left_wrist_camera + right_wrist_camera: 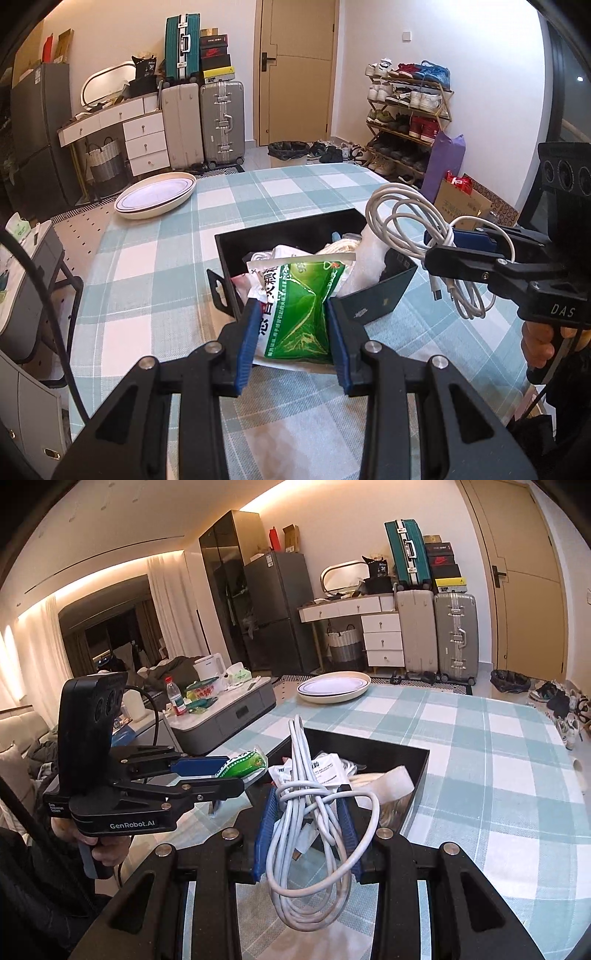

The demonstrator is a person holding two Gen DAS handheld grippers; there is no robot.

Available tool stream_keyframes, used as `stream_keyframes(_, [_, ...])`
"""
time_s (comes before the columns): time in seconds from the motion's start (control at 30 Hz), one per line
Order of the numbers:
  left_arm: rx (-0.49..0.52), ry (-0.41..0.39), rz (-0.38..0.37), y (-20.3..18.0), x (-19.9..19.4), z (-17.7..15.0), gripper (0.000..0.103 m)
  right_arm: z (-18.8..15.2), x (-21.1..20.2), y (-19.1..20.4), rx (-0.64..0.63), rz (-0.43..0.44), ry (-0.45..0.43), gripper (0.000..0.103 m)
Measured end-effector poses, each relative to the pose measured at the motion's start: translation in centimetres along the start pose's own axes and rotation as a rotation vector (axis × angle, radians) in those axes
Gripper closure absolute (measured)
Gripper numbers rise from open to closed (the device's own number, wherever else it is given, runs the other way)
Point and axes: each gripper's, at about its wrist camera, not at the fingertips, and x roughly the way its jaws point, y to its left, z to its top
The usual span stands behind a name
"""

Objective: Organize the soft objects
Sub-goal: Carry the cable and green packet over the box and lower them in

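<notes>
Left fingers: left gripper (291, 328) clamped on a green packet (301, 314), raised over the box's near end.
Right fingers: right gripper (308, 830) pinched tight on a coiled white cable (314, 834).
Box: black box (280, 230) mid-table, holding other soft things.
Plate: plate (155, 195) at the table's far left corner.

The left tool (291, 332) is pointing downward, its blue pads (246, 343) pressing in on either side of a green packet (301, 314), gripping it firmly. A hand (107, 849) is wrapping around its grip below the black body. Over on the other side, the right tool (306, 834) is sitting nearly closed, its pads (264, 834) clamping a bundle of white cable (314, 849) that is dangling between them. A hand (543, 343) is clutching that handle too, fingers curling round the trigger.
</notes>
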Motion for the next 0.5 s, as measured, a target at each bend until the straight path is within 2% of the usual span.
stream_keyframes(0.5, [-0.004,-0.013,0.012,0.1,1.2,2.4,0.069,1.8,0.6,-0.7,0.008,-0.027,-0.018,0.070])
